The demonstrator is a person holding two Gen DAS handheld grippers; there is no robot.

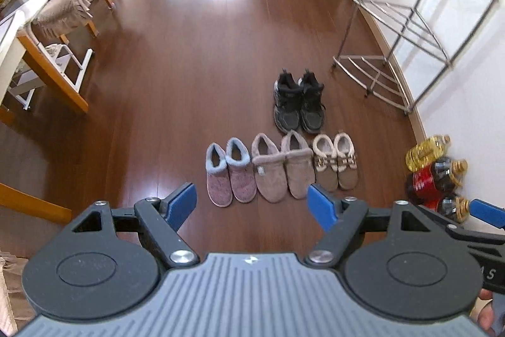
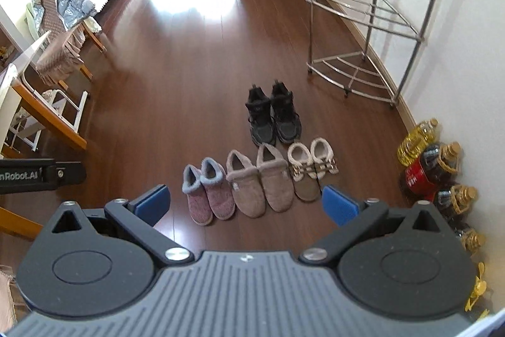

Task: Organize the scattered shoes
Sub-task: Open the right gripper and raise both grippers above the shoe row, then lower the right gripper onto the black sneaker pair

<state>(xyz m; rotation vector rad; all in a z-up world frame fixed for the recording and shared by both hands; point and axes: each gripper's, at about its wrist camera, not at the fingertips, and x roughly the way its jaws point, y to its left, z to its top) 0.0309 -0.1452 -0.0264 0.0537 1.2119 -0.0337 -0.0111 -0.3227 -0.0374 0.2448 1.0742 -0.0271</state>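
Both jaws spread empty as I hold left gripper [image 1: 252, 201] and right gripper [image 2: 246, 204] above paired slippers [image 1: 281, 169] and black sneakers [image 1: 299, 103], already neatly aligned; nothing needs regripping.

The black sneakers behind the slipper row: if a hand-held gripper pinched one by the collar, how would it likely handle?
The black sneakers look bulkier than the slippers, with thick soles, so probably heavier. The padded collar would likely compress but hold. Standing flat on the wood floor, one should slide rather than tip if pushed.

Black grippers [image 1: 251, 199], blue pads [image 1: 180, 200], ribbed grey bodies
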